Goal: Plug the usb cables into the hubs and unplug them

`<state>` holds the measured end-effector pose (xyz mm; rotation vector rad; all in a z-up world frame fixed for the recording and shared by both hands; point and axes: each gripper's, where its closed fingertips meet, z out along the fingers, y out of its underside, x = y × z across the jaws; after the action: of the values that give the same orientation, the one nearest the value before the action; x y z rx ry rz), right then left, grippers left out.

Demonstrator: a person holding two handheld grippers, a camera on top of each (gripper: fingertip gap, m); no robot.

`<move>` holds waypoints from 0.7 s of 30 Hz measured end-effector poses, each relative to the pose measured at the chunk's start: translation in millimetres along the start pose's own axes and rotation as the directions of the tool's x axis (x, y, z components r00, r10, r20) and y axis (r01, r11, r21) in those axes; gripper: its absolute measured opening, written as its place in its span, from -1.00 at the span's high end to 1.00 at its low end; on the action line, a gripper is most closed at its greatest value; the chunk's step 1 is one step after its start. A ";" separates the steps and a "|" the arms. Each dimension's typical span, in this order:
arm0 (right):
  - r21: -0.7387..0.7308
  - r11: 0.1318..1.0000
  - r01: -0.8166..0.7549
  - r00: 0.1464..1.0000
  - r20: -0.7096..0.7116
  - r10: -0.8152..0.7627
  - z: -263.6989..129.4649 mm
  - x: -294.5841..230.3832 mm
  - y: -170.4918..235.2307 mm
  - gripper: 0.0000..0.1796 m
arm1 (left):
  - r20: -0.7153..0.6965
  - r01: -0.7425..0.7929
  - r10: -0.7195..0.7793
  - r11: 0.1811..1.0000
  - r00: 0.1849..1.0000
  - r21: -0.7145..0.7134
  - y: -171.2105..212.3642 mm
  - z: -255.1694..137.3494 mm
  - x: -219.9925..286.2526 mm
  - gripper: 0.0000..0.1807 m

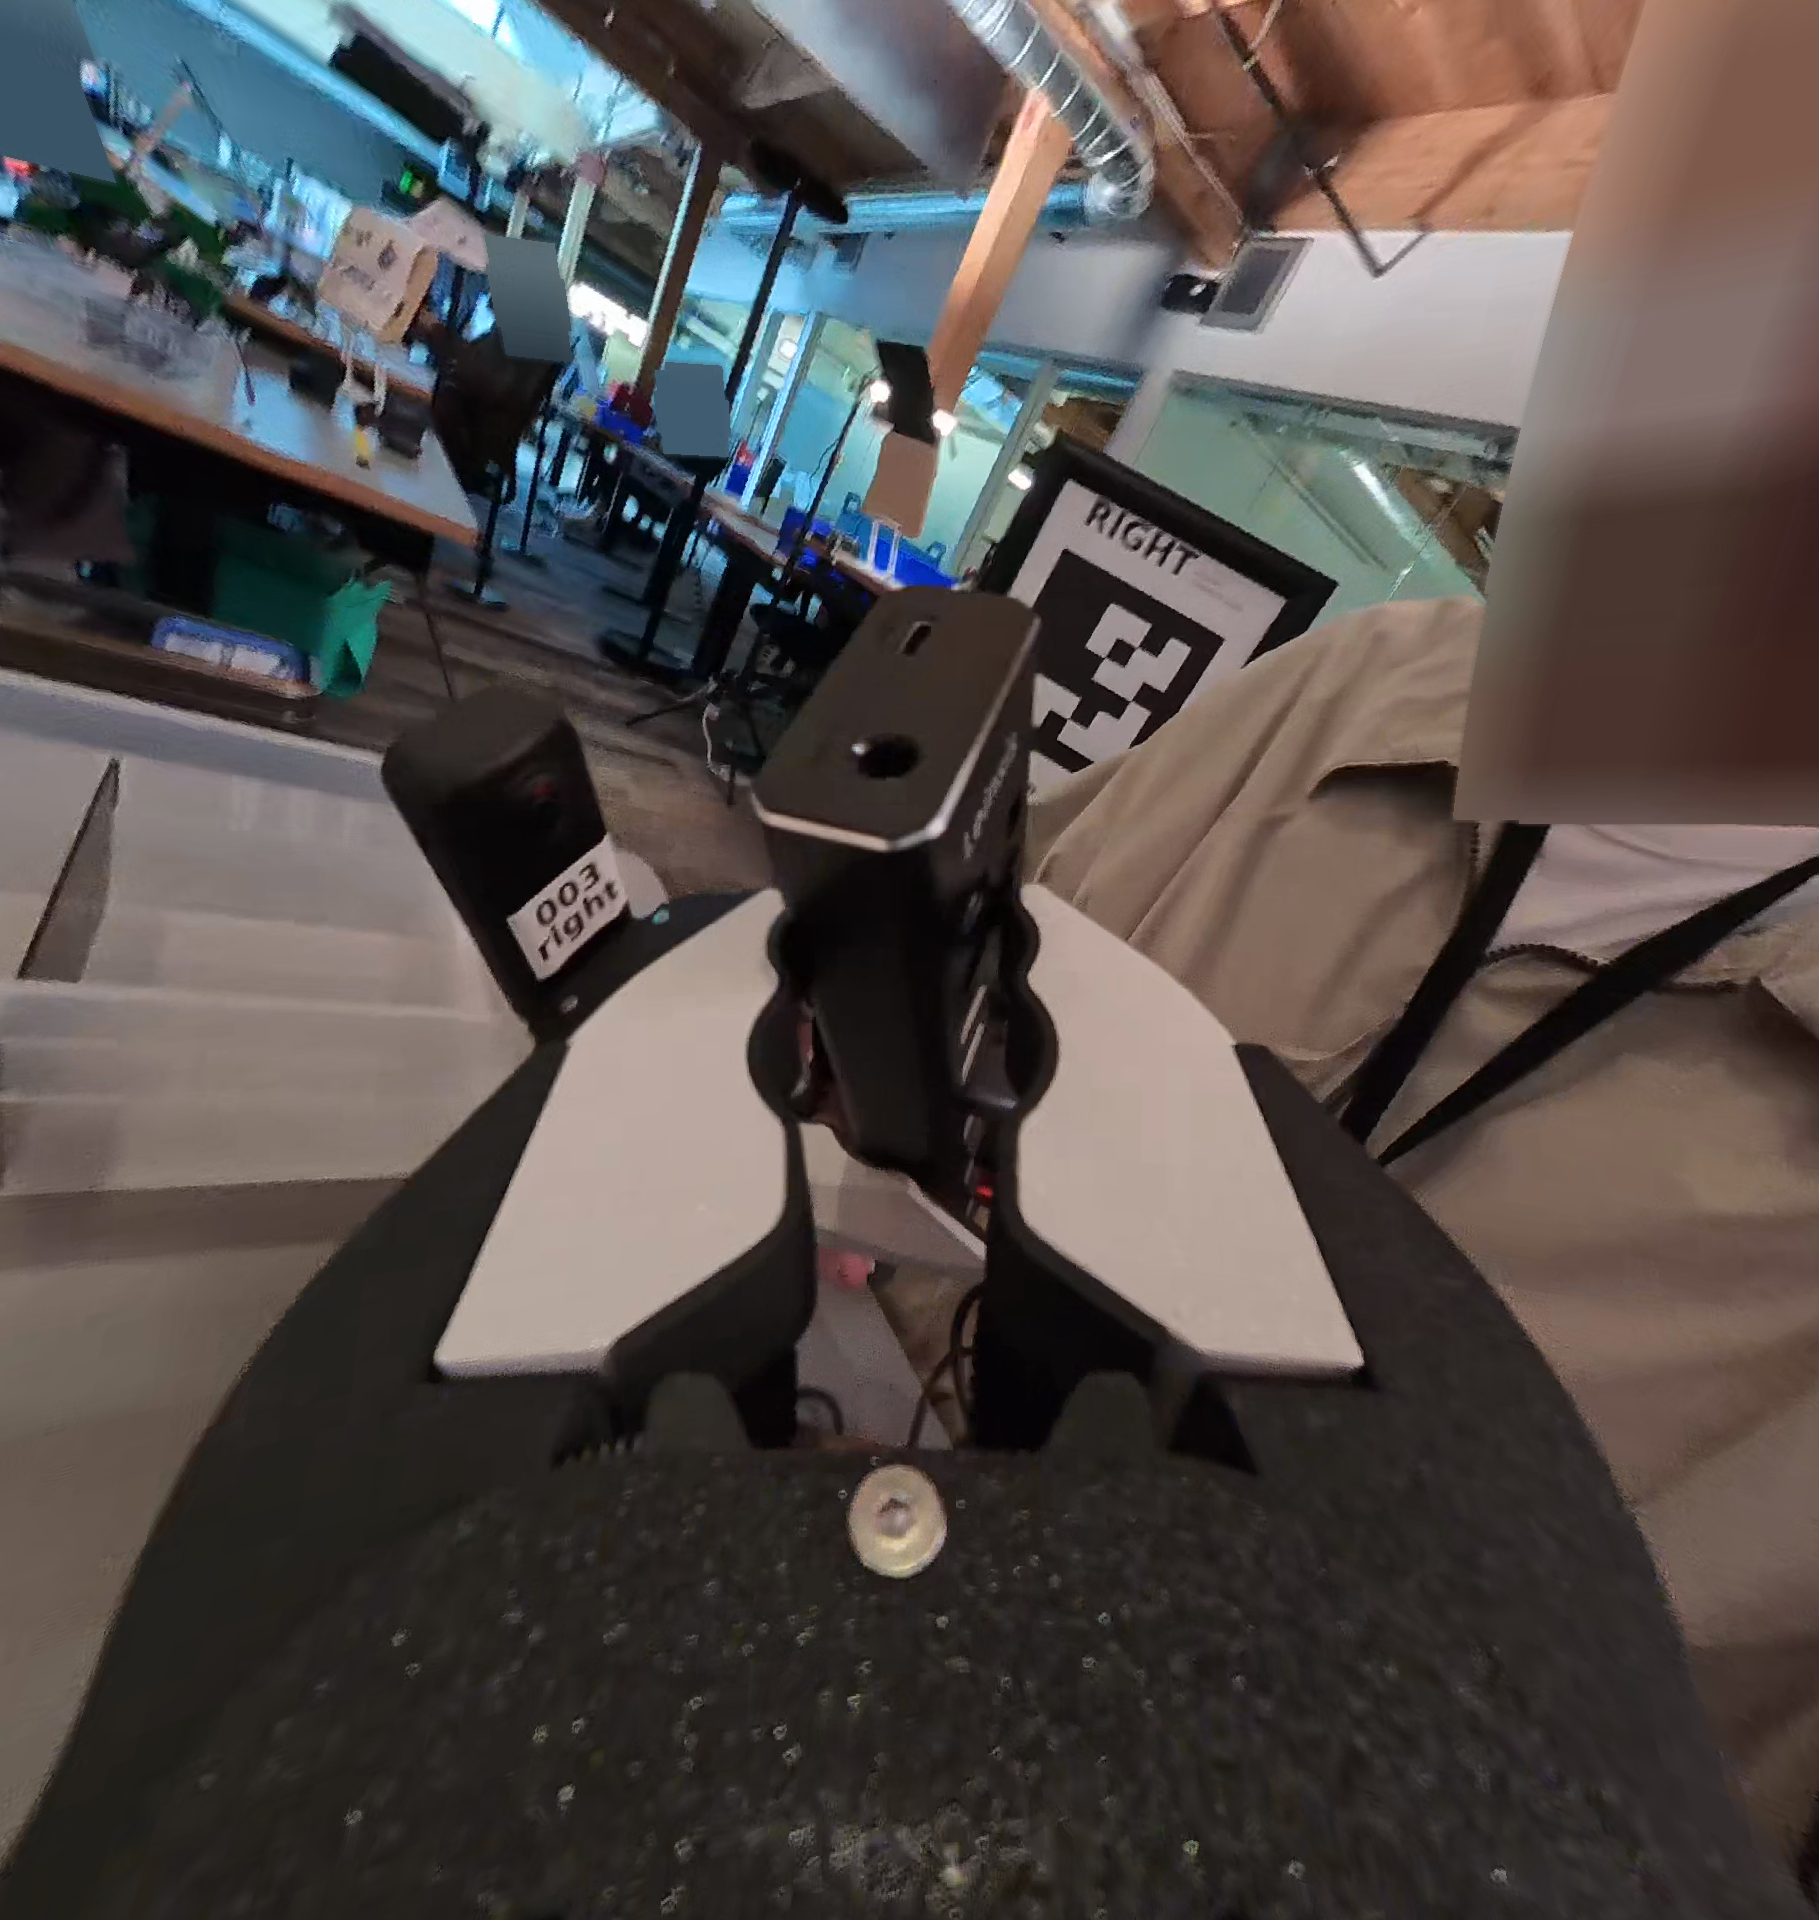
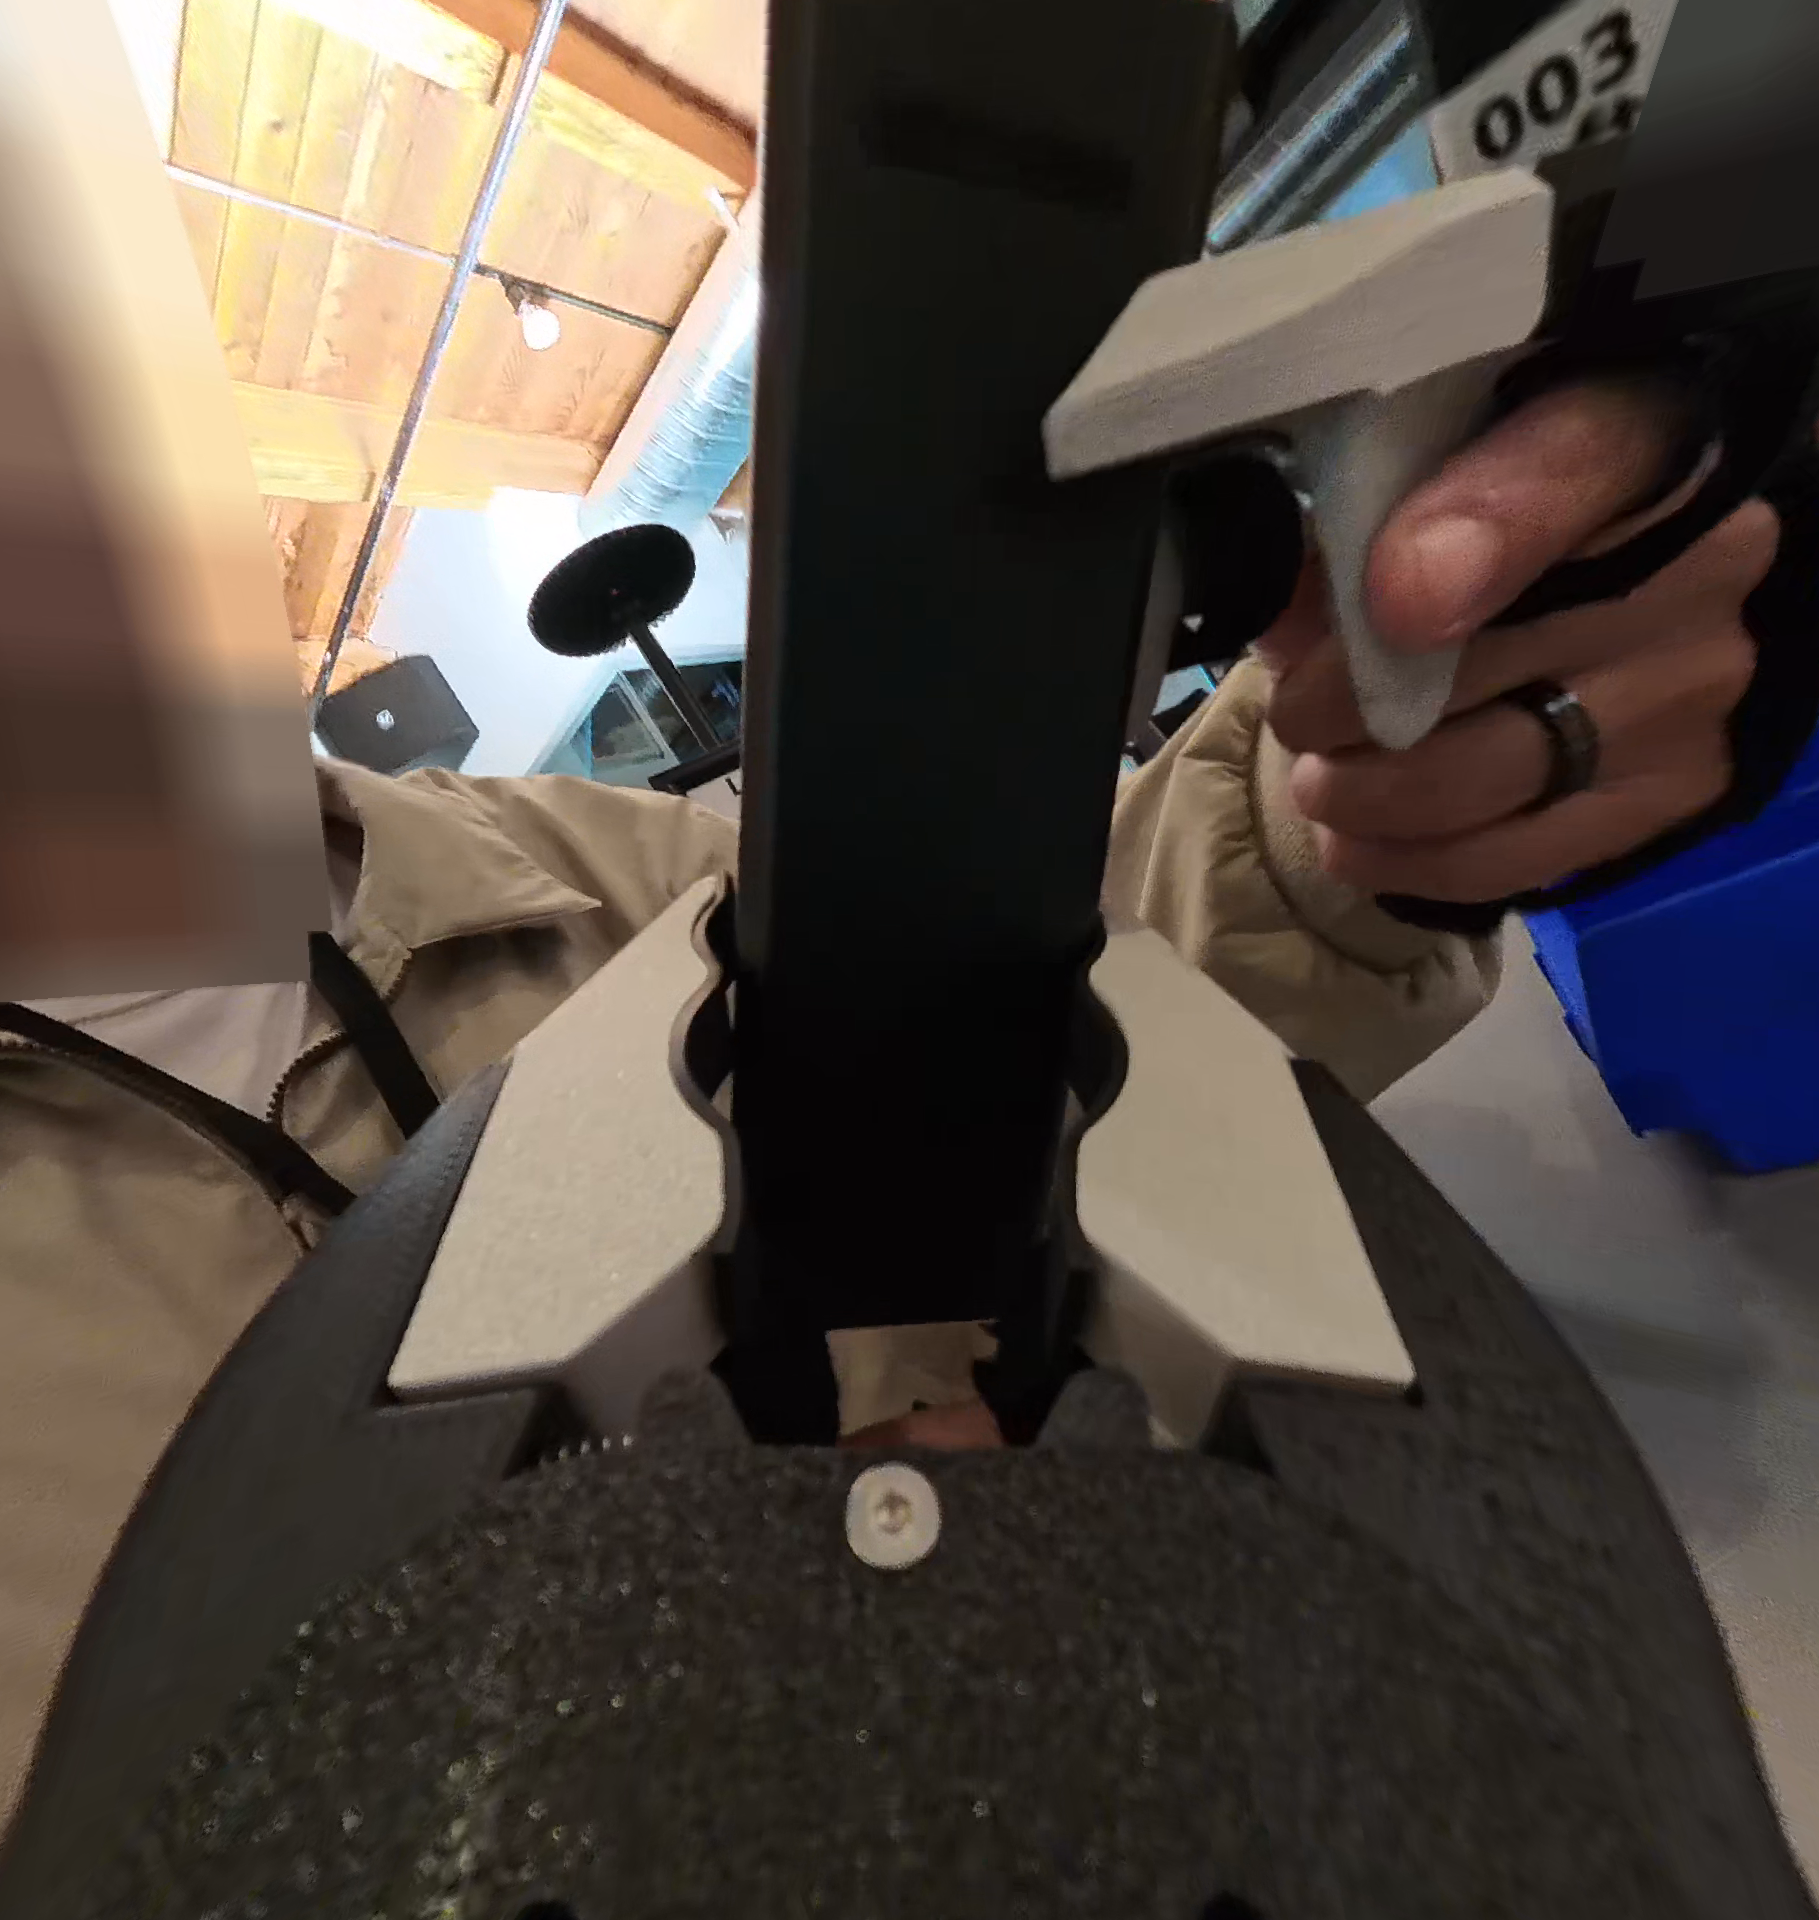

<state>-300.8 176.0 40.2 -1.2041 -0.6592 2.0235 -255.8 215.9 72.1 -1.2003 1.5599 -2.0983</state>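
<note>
My left gripper (image 1: pixel 900 935) is shut on a black USB hub (image 1: pixel 894 748), which stands up out of the fingers with its end face, bearing a round hole and a slot, toward the camera. A thin black cable (image 1: pixel 946 1351) hangs below it, and a small plug sits on its right side (image 1: pixel 988 1081). My right gripper (image 2: pixel 910 935) is shut on a long black hub (image 2: pixel 946 520) that runs up out of frame. I cannot tell whether both hold the same hub. The left gripper's grey finger (image 2: pixel 1300 332) and the hand on it (image 2: pixel 1507 675) are close by on the right.
A person in a beige jacket (image 1: pixel 1404 935) is close behind. The right gripper's camera housing (image 1: pixel 510 831) sits left of the hub. A black-and-white marker board (image 1: pixel 1144 644) stands behind. A white tray (image 1: pixel 157 987) lies left. A blue bin (image 2: pixel 1715 987) stands on the grey table (image 2: pixel 1611 1299). My right fingertips sit around 7 cm from my left ones.
</note>
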 end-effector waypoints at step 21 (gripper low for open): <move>-0.270 0.906 0.326 0.565 -0.713 -0.415 -66.5 118.2 -1.6 0.69 | 0.300 0.005 0.084 0.959 0.950 -0.282 41.8 -28.2 -74.8 0.69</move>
<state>-281.0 272.8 -52.8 -1.6557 -0.5226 0.9693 -240.6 266.0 -1.3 -1.4927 1.7480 -1.6011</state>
